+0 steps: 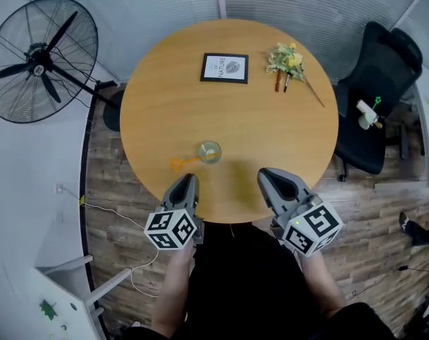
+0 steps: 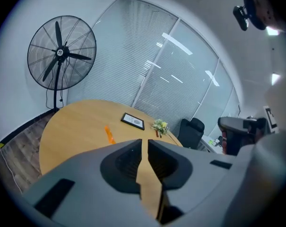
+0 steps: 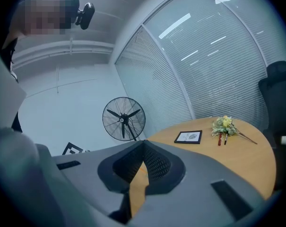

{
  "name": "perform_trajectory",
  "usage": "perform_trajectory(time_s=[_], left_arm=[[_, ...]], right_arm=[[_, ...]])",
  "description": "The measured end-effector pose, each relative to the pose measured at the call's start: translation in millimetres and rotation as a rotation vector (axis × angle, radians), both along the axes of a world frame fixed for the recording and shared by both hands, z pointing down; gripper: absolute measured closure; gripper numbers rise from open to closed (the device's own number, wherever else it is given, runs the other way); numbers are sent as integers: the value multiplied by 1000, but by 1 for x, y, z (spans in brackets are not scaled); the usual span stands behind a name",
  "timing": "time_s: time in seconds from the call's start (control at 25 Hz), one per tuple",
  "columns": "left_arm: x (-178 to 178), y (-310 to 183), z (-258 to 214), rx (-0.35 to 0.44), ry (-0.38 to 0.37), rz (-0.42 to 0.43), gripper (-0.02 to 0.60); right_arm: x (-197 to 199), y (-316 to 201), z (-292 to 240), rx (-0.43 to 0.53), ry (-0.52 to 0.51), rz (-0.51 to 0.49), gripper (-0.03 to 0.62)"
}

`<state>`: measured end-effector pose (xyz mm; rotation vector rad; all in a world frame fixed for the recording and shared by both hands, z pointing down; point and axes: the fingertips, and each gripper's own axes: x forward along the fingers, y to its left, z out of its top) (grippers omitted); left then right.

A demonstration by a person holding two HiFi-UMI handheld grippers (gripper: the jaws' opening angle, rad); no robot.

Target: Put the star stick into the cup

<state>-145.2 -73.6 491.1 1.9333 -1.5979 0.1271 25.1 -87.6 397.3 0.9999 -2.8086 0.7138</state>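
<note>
My fingers [image 2: 125, 161] sat closed and empty on left gripper [image 1: 190, 178] and right gripper [image 1: 266, 173] — a careless grab for the star stick [image 1: 179, 164] might have toppled the cup [image 1: 209, 151] just beside it.

On the round table [image 1: 271, 129], the cup [image 1: 209, 151] stands near the front edge, with the star stick [image 1: 184, 163] lying just left of it. A picture frame [image 1: 225, 68] lies at the far side, and a flower bouquet [image 1: 287, 59] lies to its right. A standing fan [image 1: 40, 59] is left of the table, an office chair [image 1: 374, 105] to its right.
</note>
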Motion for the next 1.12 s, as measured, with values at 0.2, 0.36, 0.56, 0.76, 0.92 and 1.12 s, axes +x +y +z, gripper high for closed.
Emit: perform_trajectory(time_s=[0.2,0.36,0.56,0.76,0.92,1.12], left_arm=[[7,7,-49,106,-29,11,545],[10,11,-83,183,-42,18,546],[13,18,-118,255,-43,33,548],[12,21,-137,293,-47,28,568],[9,23,-138,300,-35,13,580],[10,21,-137,294,-30,19,581]], right_arm=[[3,3,-9,24,-20,-3,585],[4,2,-15,44,-24,-9,585],[5,2,-25,71,-28,-14,585],[3,2,-32,98,-26,-23,585],[2,1,-36,109,-27,-24,585],[2,-3,-39,111,-27,-20,585]])
